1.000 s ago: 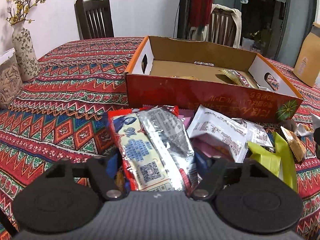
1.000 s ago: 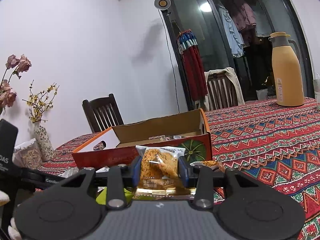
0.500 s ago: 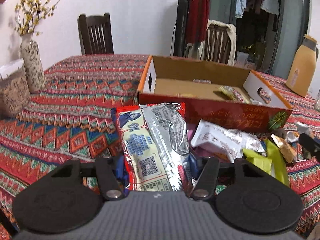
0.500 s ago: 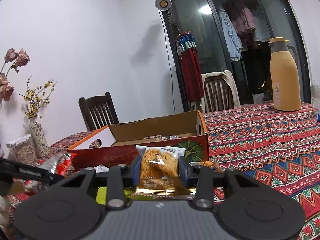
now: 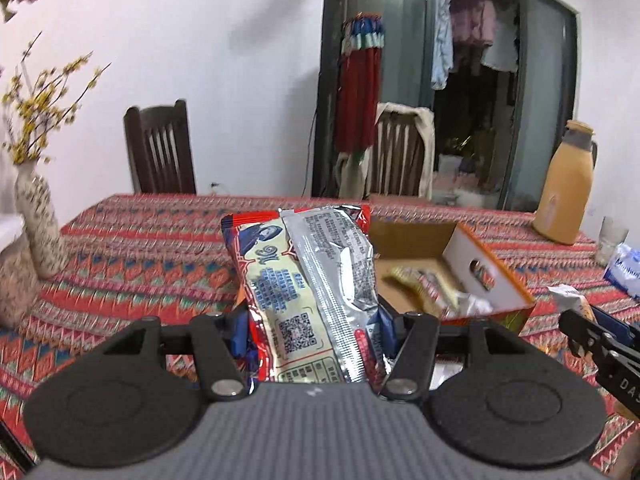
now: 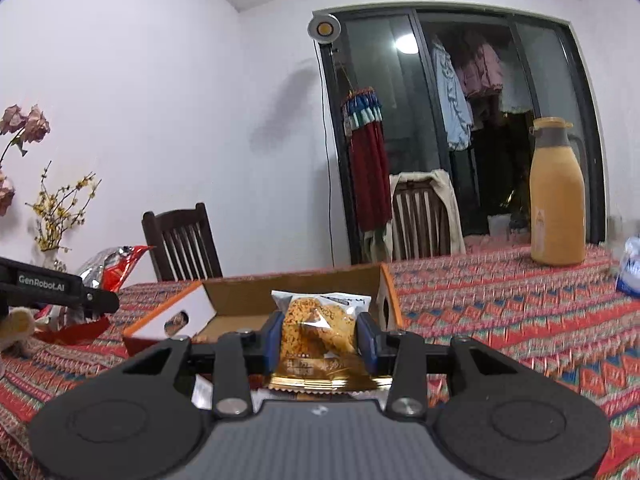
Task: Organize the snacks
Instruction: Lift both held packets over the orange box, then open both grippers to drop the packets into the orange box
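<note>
So the left tool (image 5: 312,332) is pinching a big red and silver pack (image 5: 308,292), back side up, QR code facing the camera. The pack sticks straight out at 12 o'clock from the tool and is lifted clear of the counter (image 5: 132,264), covering the left end of the box (image 5: 488,280). The box is open cardboard with orange edges and a white end wall with a handle hole. Inside it, at about 1 o'clock from the left tool, a few wrapped snacks (image 5: 424,284) lie on the bottom, too blurry to name.

The right tool (image 6: 320,340) is clamped on a small clear bag (image 6: 320,328) with a crunchy orange cake inside and a gold strip along the near edge. The bag is held just in front of the box's near wall, box at 12 o'clock behind it. In the left view the right tool pokes in at 3 o'clock, and in the right view the left one shows at 9 o'clock with its pack.

Other stuff on the counter: a thermos (image 6: 556,208) at 2 o'clock in the right view, a vase (image 5: 38,216) with yellow twigs at 10 o'clock in the left view, and chairs behind.
</note>
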### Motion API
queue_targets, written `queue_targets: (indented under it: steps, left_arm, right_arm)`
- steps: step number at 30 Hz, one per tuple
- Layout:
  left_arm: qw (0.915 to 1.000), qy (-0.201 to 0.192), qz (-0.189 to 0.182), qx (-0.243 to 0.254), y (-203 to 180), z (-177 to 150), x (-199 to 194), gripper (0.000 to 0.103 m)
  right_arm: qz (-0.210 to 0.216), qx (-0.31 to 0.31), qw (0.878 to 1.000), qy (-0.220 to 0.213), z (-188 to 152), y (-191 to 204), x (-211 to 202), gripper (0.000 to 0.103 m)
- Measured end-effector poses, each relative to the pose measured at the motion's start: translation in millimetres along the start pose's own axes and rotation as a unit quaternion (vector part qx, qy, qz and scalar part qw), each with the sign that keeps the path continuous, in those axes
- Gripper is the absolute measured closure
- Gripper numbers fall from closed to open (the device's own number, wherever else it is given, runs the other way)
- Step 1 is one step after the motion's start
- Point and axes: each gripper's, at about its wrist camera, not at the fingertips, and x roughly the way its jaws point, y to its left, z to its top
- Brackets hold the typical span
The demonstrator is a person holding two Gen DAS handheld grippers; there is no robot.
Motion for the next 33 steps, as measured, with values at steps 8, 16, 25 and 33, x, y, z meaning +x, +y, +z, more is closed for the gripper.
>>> queue_targets:
  steps: [8, 16, 25, 33]
  left_arm:
    - [0.9995, -0.028, -0.014, -0.004, -13, 25, 12, 0.043]
    - [0.9989, -0.041, -0.002, -0.022, -8, 41, 54, 0.043]
    - [0.9992, 0.013, 0.01, -0.035, 12, 25, 113, 0.044]
    - [0.9995, 0.015, 0.004, -0.028, 8, 13, 116, 0.003]
  right_arm:
    - [-0.013, -0.017, 1.0, -0.013, 34, 8, 37, 0.065]
    - [-0.014, -0.024, 0.999, -0.015, 58, 20, 95, 0.065]
    - [-0.015, -0.037, 0.999, 0.035, 40, 23, 143, 0.065]
    - [-0.028, -0.028, 0.997, 0.066, 28, 18, 148, 0.048]
